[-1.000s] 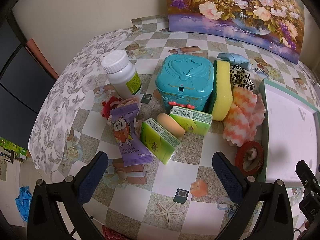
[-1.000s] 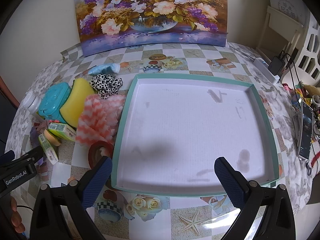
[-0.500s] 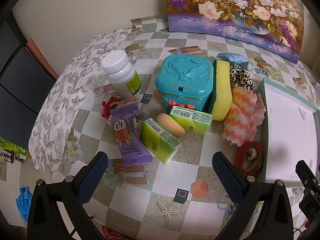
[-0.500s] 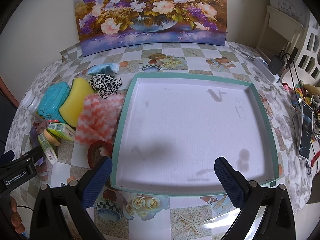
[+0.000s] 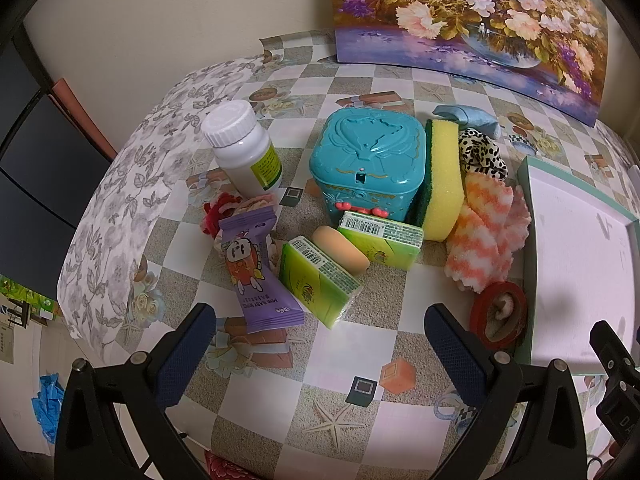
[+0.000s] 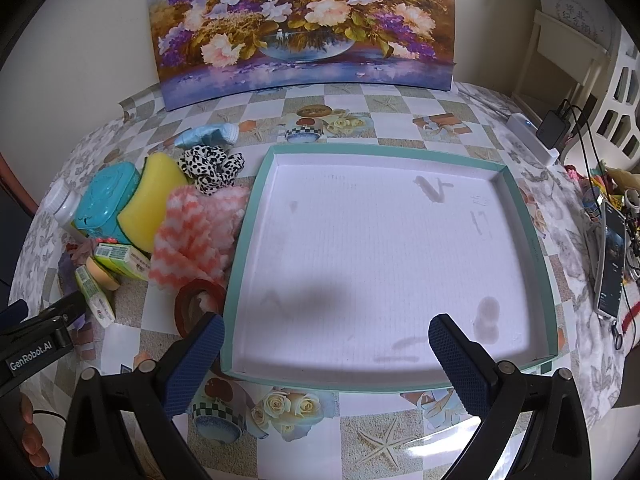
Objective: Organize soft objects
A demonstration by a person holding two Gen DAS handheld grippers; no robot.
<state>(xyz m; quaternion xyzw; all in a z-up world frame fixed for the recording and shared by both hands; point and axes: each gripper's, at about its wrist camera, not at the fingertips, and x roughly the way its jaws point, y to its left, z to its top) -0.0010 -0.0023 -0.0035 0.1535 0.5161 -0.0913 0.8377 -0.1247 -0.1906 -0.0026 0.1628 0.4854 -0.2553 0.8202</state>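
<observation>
My left gripper (image 5: pixel 320 354) hangs open over the near table edge, nothing between its fingers. Beyond it lies a heap: a yellow sponge (image 5: pixel 440 180), an orange-and-white fluffy cloth (image 5: pixel 486 236), a leopard scrunchie (image 5: pixel 482 154), a light blue cloth (image 5: pixel 468 118), a red fuzzy item (image 5: pixel 218 212), two green tissue packs (image 5: pixel 316 282) and a purple wipes packet (image 5: pixel 256 276). My right gripper (image 6: pixel 326 354) is open above the near edge of the white tray with a teal rim (image 6: pixel 532 236), which holds nothing. The sponge (image 6: pixel 150 198), fluffy cloth (image 6: pixel 192 236) and scrunchie (image 6: pixel 212 168) sit left of the tray.
A teal plastic box (image 5: pixel 368 160), a white pill bottle (image 5: pixel 244 148), a peach oval piece (image 5: pixel 340 254) and a red tape roll (image 5: pixel 500 314) share the heap. A flower painting (image 6: pixel 304 24) leans on the wall. A phone (image 6: pixel 612 256) and cables lie at the right.
</observation>
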